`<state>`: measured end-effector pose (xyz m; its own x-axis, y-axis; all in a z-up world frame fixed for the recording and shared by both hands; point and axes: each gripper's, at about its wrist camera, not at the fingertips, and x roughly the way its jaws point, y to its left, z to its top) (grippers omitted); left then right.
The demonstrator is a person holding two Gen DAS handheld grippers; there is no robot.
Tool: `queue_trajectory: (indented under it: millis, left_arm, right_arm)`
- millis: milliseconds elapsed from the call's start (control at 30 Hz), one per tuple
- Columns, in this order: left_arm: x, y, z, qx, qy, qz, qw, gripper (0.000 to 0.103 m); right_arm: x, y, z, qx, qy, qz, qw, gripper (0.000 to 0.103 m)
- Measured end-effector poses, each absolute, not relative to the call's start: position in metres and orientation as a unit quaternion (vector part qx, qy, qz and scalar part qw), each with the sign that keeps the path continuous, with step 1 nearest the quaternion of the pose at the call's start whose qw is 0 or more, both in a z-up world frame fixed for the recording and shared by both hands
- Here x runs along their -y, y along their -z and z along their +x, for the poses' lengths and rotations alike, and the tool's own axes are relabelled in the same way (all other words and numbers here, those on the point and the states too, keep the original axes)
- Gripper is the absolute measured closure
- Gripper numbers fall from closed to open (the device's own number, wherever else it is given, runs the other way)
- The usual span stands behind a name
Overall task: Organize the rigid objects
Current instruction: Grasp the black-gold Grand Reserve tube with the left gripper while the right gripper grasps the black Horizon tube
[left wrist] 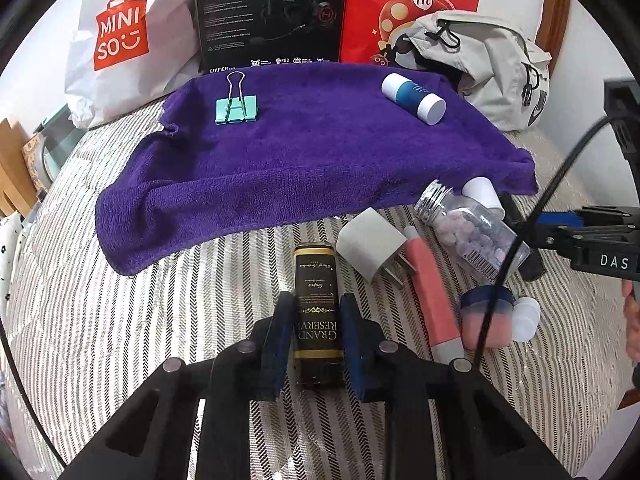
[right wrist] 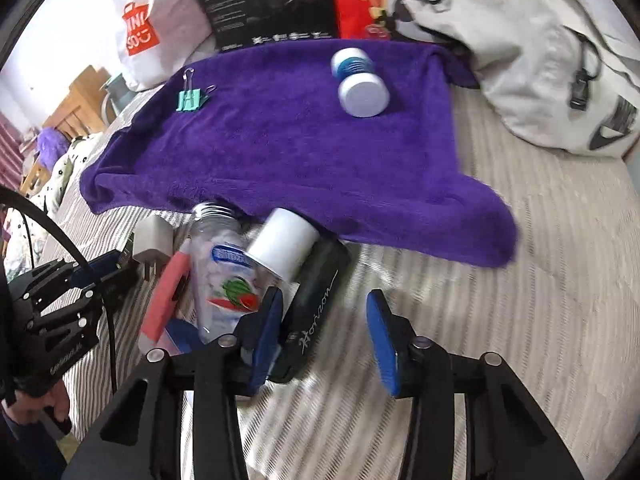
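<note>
Left gripper (left wrist: 316,338) clamped around black can (left wrist: 318,312); right gripper (right wrist: 326,334) spread beside towel (right wrist: 280,152) edge.

Home bedroom — the work surface is a bed with a striped quilt (left wrist: 120,320), purple towel (left wrist: 312,152) spread over it. Against the wall: a Miniso shopping bag (left wrist: 124,36), headset box (left wrist: 272,16), red snack bag (left wrist: 408,4), grey backpack (left wrist: 492,64). Wooden furniture (right wrist: 76,104) at the side (blurred).
</note>
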<state>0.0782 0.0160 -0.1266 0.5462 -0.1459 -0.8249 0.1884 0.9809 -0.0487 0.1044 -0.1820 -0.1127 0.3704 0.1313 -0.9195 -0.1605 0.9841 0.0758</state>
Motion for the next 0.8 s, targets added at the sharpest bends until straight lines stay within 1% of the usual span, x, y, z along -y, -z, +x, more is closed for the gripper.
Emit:
queue_trajectory:
  millis: [233, 300, 367, 500, 600, 633, 733, 800]
  left_arm:
    - [-0.014, 0.127, 0.077, -0.465, 0.095, 0.026, 0.88, 0.08]
    - [-0.015, 0.127, 0.077, -0.466, 0.096, 0.025, 0.879, 0.08]
    - [-0.015, 0.127, 0.078, -0.467, 0.097, 0.023, 0.879, 0.08]
    - [-0.015, 0.126, 0.078, -0.466, 0.097, 0.023, 0.879, 0.08]
    - [-0.016, 0.126, 0.077, -0.463, 0.099, 0.022, 0.881, 0.08]
    - [-0.016, 0.126, 0.077, -0.462, 0.1, 0.021, 0.881, 0.08]
    - [-0.019, 0.126, 0.076, -0.46, 0.105, 0.015, 0.882, 0.08]
    - [-0.02, 0.126, 0.077, -0.46, 0.108, 0.01, 0.881, 0.08]
  right_arm:
    - [0.192, 0.11, 0.103, -0.559, -0.077, -0.015, 0.826, 0.065]
    - [0.182, 0.113, 0.105, -0.559, -0.08, -0.027, 0.825, 0.065]
    - [0.175, 0.118, 0.105, -0.564, -0.086, -0.036, 0.82, 0.068]
    - [0.159, 0.122, 0.102, -0.554, -0.065, -0.081, 0.826, 0.067]
    - [0.169, 0.123, 0.103, -0.557, -0.044, -0.049, 0.828, 0.054]
    - [0.173, 0.123, 0.103, -0.557, -0.043, -0.035, 0.829, 0.054]
    - [0.169, 0.124, 0.101, -0.551, -0.03, -0.045, 0.833, 0.048]
    - [0.173, 0.125, 0.1, -0.547, -0.013, -0.035, 0.836, 0.038]
